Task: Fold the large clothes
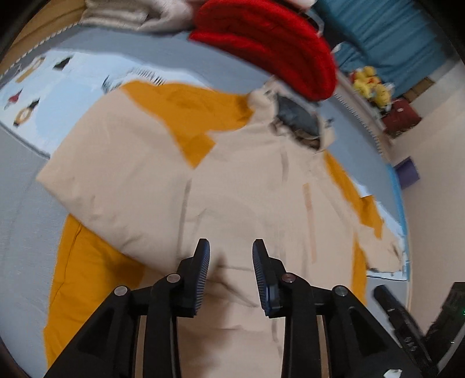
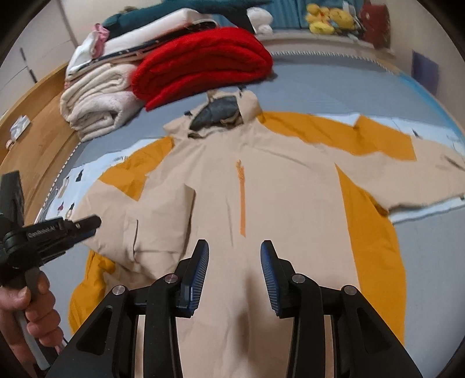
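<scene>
A beige and mustard hooded jacket (image 2: pixel 261 203) lies spread front-up on a grey-blue bed cover (image 2: pixel 334 84), its hood toward a folded red blanket (image 2: pixel 203 64) and a stack of cream towels (image 2: pixel 96 101). Yellow plush toys (image 2: pixel 328 17) sit beyond, by a teal curtain (image 1: pixel 386 37). A wooden bed frame (image 2: pixel 37 136) borders one side. The left gripper (image 1: pixel 231 273) and right gripper (image 2: pixel 234 276) hover over the jacket's lower front, jaws partly open, holding nothing.
</scene>
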{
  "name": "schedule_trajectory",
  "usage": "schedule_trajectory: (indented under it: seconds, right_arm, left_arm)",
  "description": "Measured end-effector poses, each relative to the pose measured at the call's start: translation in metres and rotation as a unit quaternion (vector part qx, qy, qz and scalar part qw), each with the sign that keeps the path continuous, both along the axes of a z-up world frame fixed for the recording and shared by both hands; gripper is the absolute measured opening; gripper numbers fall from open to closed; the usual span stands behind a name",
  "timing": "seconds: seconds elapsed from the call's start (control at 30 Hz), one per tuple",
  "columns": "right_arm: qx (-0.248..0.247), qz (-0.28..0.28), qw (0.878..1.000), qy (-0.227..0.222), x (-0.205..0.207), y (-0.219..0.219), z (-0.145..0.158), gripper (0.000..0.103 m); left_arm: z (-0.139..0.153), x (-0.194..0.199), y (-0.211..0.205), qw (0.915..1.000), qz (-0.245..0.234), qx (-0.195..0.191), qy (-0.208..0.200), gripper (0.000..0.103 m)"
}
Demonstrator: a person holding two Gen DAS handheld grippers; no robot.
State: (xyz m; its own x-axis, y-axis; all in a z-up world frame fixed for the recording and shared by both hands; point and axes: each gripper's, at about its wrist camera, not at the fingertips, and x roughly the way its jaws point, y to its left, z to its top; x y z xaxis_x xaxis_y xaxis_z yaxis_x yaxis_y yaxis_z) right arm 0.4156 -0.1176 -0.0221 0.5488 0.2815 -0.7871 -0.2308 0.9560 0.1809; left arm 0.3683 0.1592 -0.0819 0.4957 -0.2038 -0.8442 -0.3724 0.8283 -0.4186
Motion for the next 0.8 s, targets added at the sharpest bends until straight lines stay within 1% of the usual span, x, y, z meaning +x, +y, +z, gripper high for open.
schedule_trajectory:
  seconds: [0.07, 0.17, 0.3, 0.37, 0.43, 0.53, 0.57, 0.63, 0.67, 0.73, 0.8]
  right_arm:
    - [0.007, 0.009, 1.0, 0.006, 0.006, 0.009, -0.003, 0.039]
    - [0.003, 0.034, 0.999, 0.006, 0.01, 0.024, -0.009, 0.039]
    - [0.008, 0.063, 0.998, 0.016, 0.016, 0.04, -0.02, 0.039]
    - [0.017, 0.086, 0.996, 0.028, 0.02, 0.049, -0.027, 0.039]
    - [0.02, 0.104, 0.994, 0.034, 0.022, 0.057, -0.031, 0.039]
    - [0.016, 0.13, 0.991, 0.035, 0.021, 0.068, -0.037, 0.039]
    - [0.015, 0.137, 0.99, 0.035, 0.022, 0.07, -0.038, 0.039]
    - [0.016, 0.149, 0.988, 0.035, 0.022, 0.075, -0.04, 0.039]
    - [0.016, 0.153, 0.987, 0.036, 0.023, 0.076, -0.04, 0.04]
    - [0.015, 0.159, 0.986, 0.037, 0.024, 0.081, -0.041, 0.045]
    - [0.017, 0.165, 0.986, 0.035, 0.023, 0.082, -0.04, 0.049]
  left_arm:
    - [-0.017, 0.005, 0.007, 0.9993, 0.005, -0.028, 0.027, 0.028]
    - [-0.036, 0.014, 0.017, 0.9968, 0.01, -0.05, 0.062, 0.031]
    - [-0.053, 0.022, 0.027, 0.9934, 0.019, -0.062, 0.094, 0.037]
    - [-0.058, 0.027, 0.029, 0.9924, 0.02, -0.057, 0.107, 0.039]
    - [-0.062, 0.033, 0.028, 0.9918, 0.015, -0.055, 0.114, 0.039]
    - [-0.07, 0.04, 0.026, 0.9906, 0.005, -0.064, 0.121, 0.038]
    - [-0.071, 0.042, 0.025, 0.9905, 0.001, -0.065, 0.121, 0.036]
    - [-0.068, 0.047, 0.02, 0.9919, -0.014, -0.06, 0.112, 0.023]
    - [-0.063, 0.049, 0.016, 0.9933, -0.027, -0.062, 0.093, 0.008]
    - [-0.052, 0.054, 0.008, 0.9935, -0.055, -0.08, 0.06, 0.006]
    - [-0.038, 0.056, -0.004, 0.9897, -0.089, -0.11, 0.019, 0.004]
